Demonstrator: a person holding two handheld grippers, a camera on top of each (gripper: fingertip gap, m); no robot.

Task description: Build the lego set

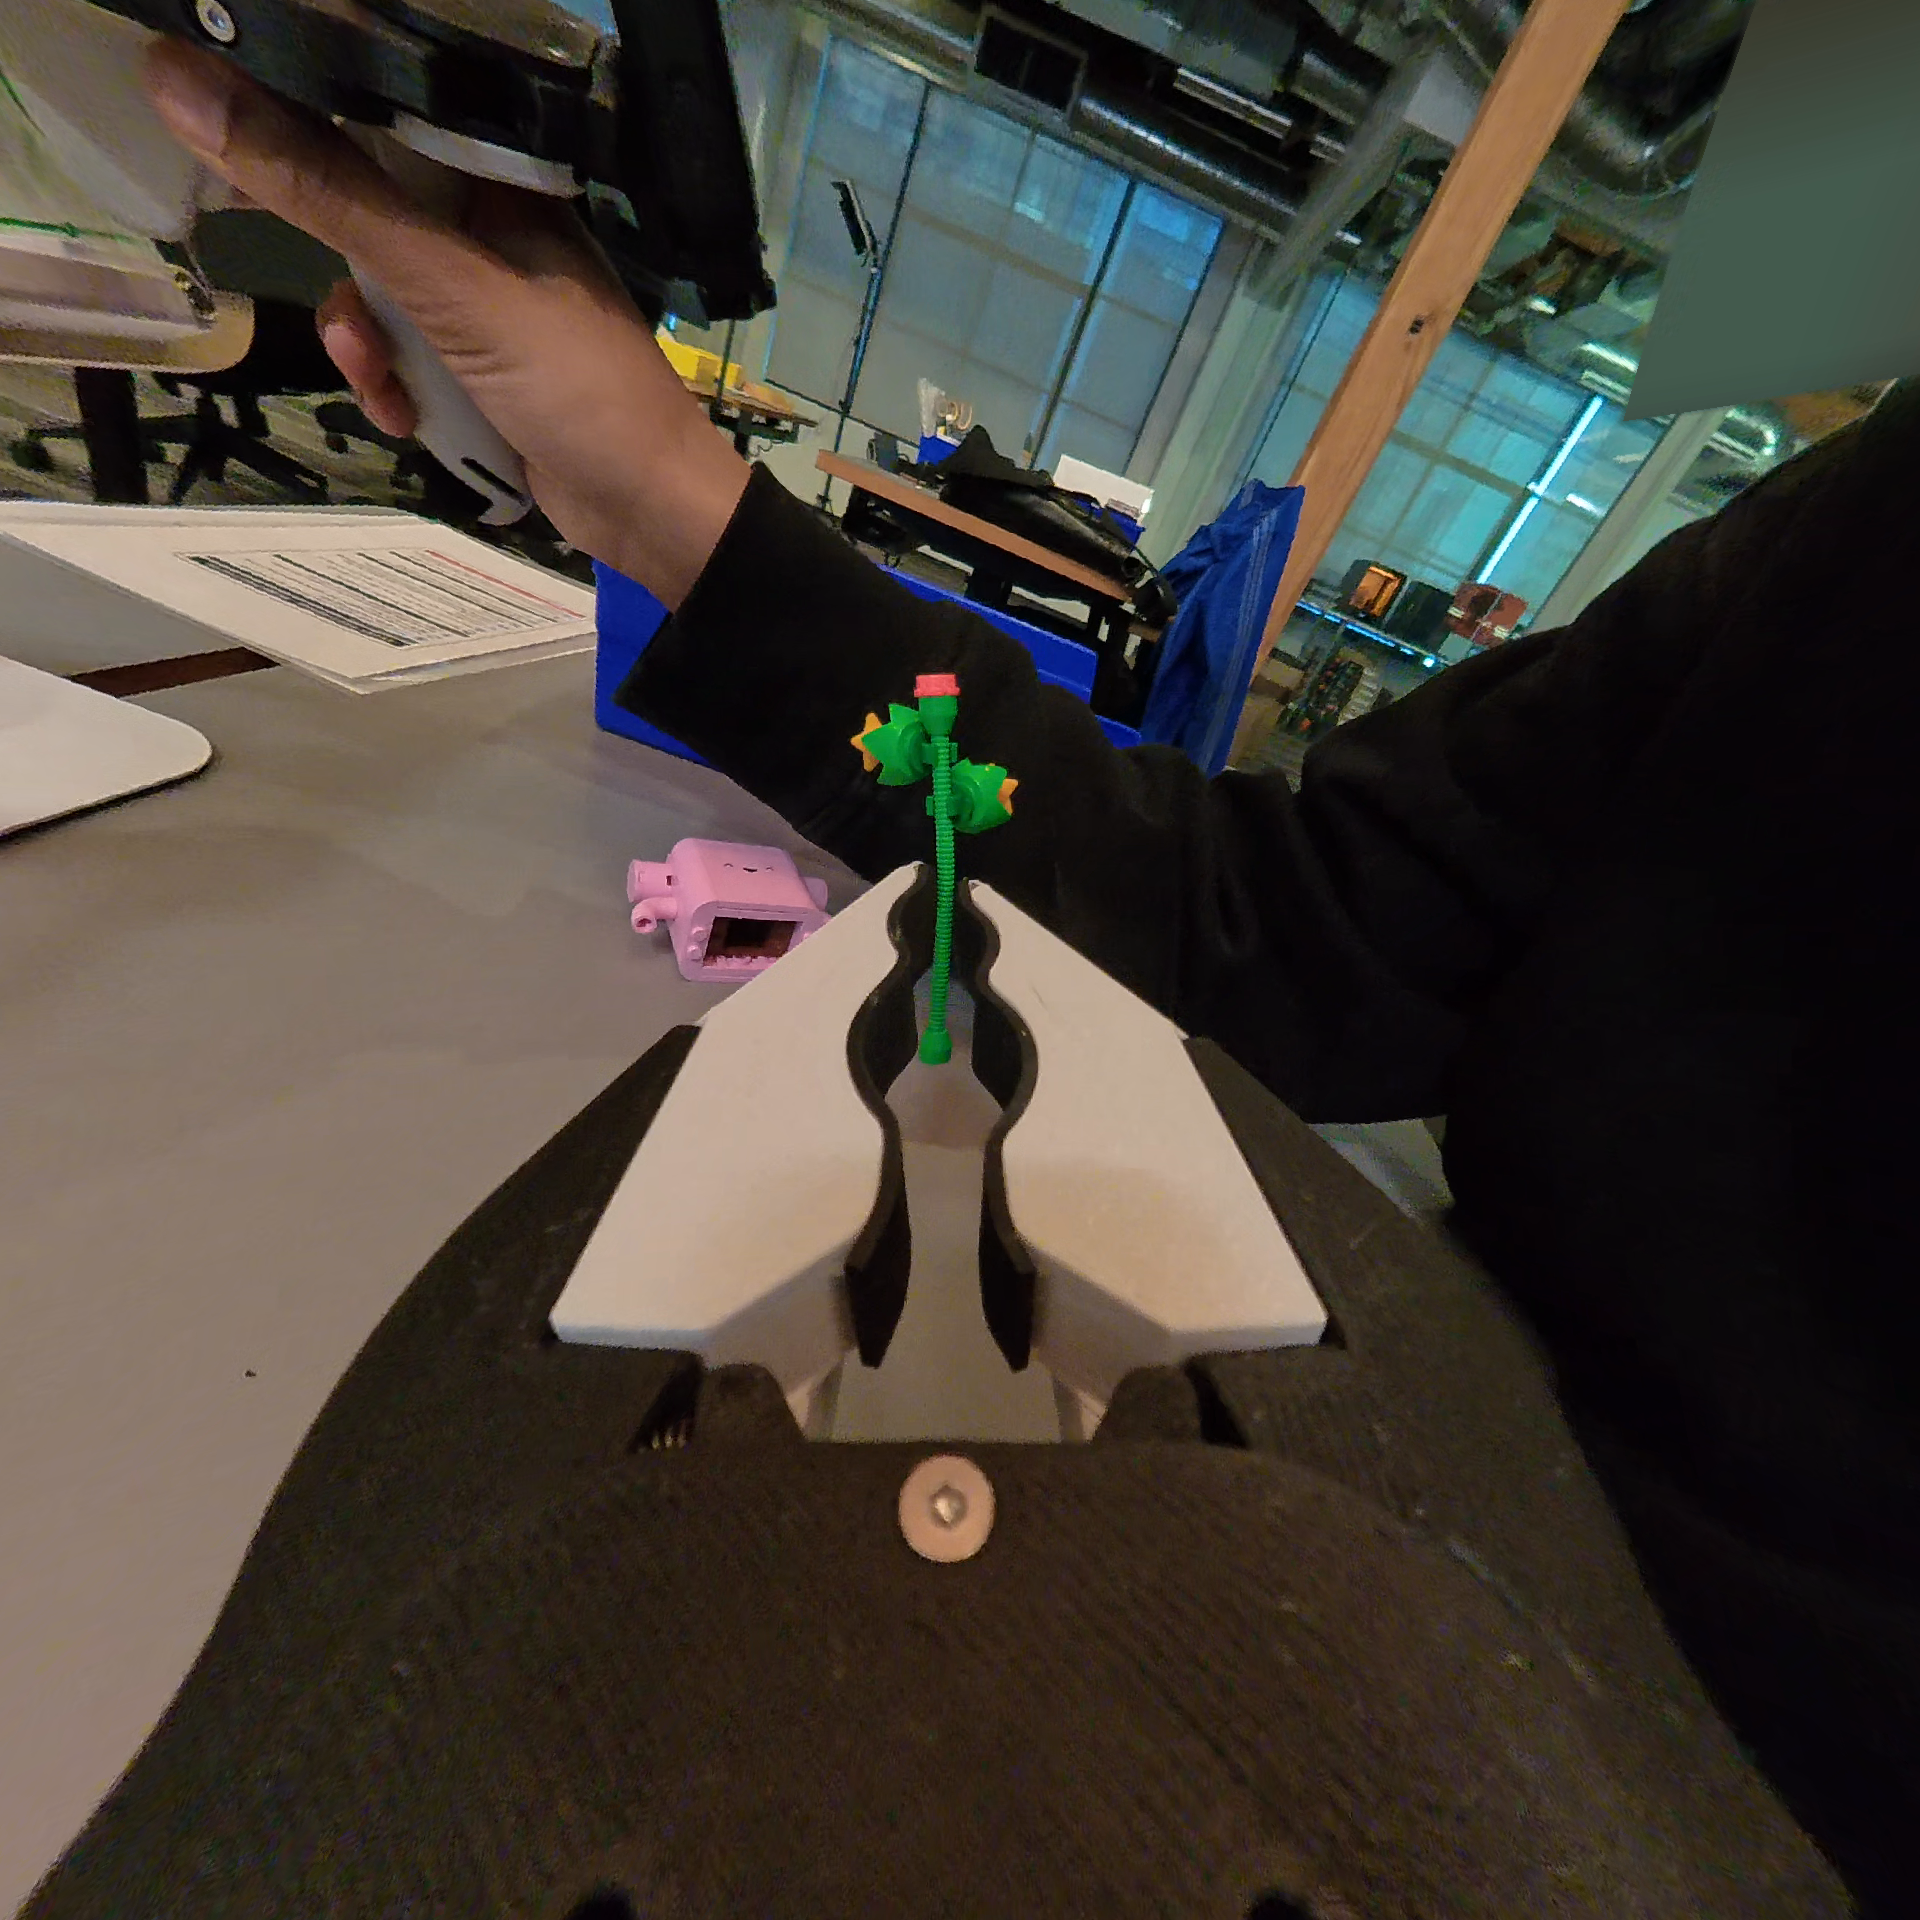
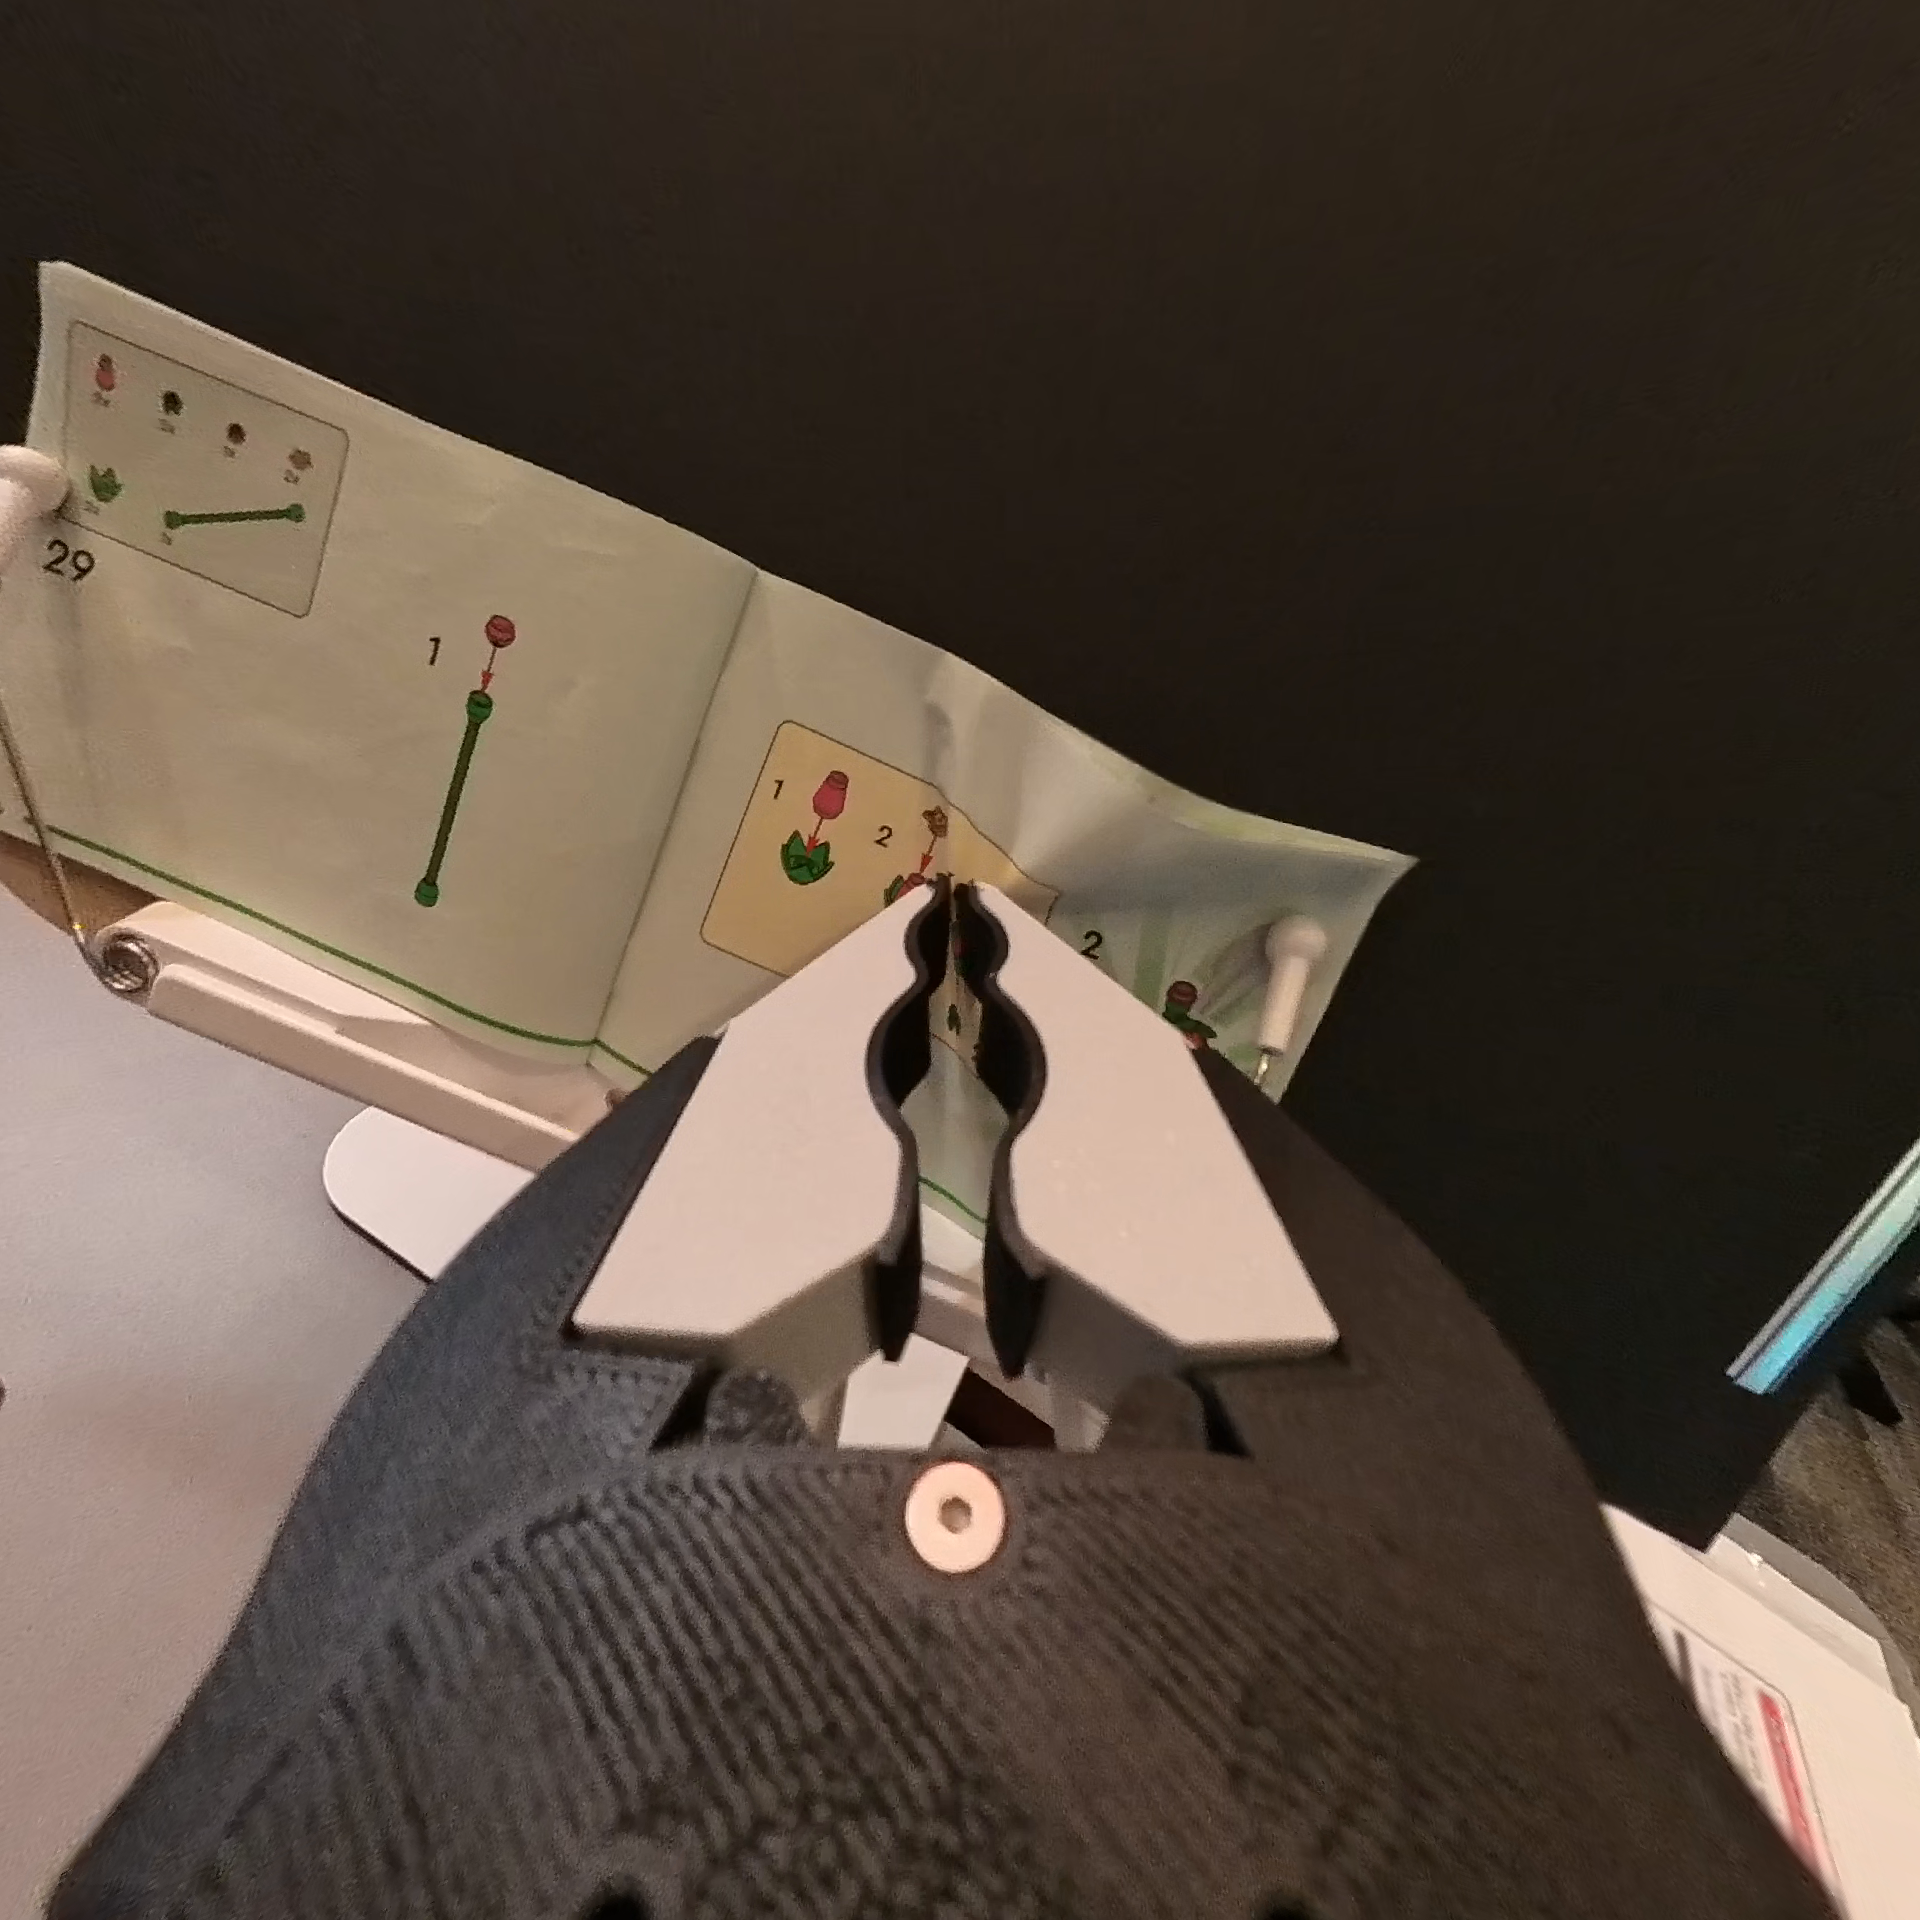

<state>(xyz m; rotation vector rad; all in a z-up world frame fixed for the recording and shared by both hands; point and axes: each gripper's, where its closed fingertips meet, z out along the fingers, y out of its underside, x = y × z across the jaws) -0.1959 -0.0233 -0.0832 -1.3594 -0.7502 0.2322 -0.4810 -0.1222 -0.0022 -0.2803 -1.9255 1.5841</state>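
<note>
In the left wrist view, the left gripper (image 1: 943, 888) has its jaws closed on a green lego stem (image 1: 943, 894), which stands nearly upright between the tips. Its lower knob hangs in the wide gap behind the tips, and its upper part rises above them. Two green leaf pieces with orange tips (image 1: 935, 767) sit on the upper stem, one on each side, and a small pink piece (image 1: 936, 685) caps the top. To the left of the stem, a pink lego block with a small face (image 1: 727, 906) lies on its side on the grey tabletop (image 1: 312, 1039), its open end turned to the camera. Farther left of the stem lies a printed sheet (image 1: 353, 597). Above the stem, a hand (image 1: 488, 312) holds the other gripper's handle, and a black sleeve (image 1: 1143, 831) passes just behind the stem. Only this view shows the lego parts themselves. In the right wrist view, the right gripper (image 2: 954, 888) has its jaws brought together at the tips, with nothing seen between them. Behind the tips an open instruction booklet (image 2: 468, 675) leans on a white stand (image 2: 416, 1049), held by white clips, one at its left edge (image 2: 26, 483) and one at its right (image 2: 1288, 961). Its pages show drawings of a stem and flower parts. Only this view shows the booklet; the stem does not appear here.
</note>
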